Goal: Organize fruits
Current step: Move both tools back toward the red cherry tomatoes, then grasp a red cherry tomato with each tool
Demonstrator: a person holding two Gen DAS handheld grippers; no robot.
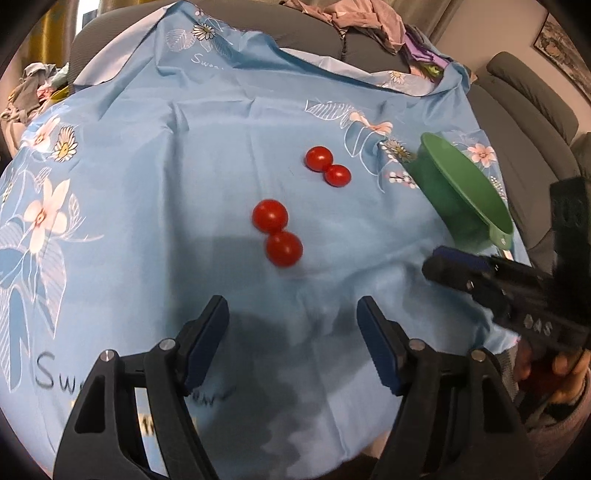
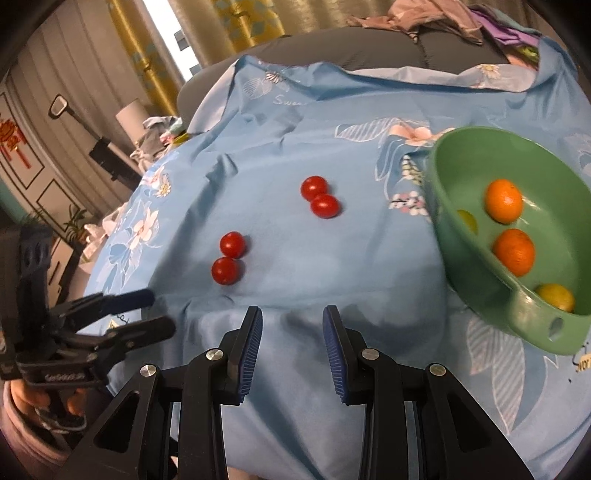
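Several red tomatoes lie in two touching pairs on the blue flowered cloth: a near pair and a far pair. A green bowl at the right holds two oranges and yellow-green fruits. My left gripper is open and empty, just short of the near pair. My right gripper is open and empty, left of the bowl, and also shows in the left wrist view.
The cloth covers a raised surface and drops away at its edges. Grey sofa cushions and piled clothes lie behind. Yellow curtains and a wall cabinet stand at the left.
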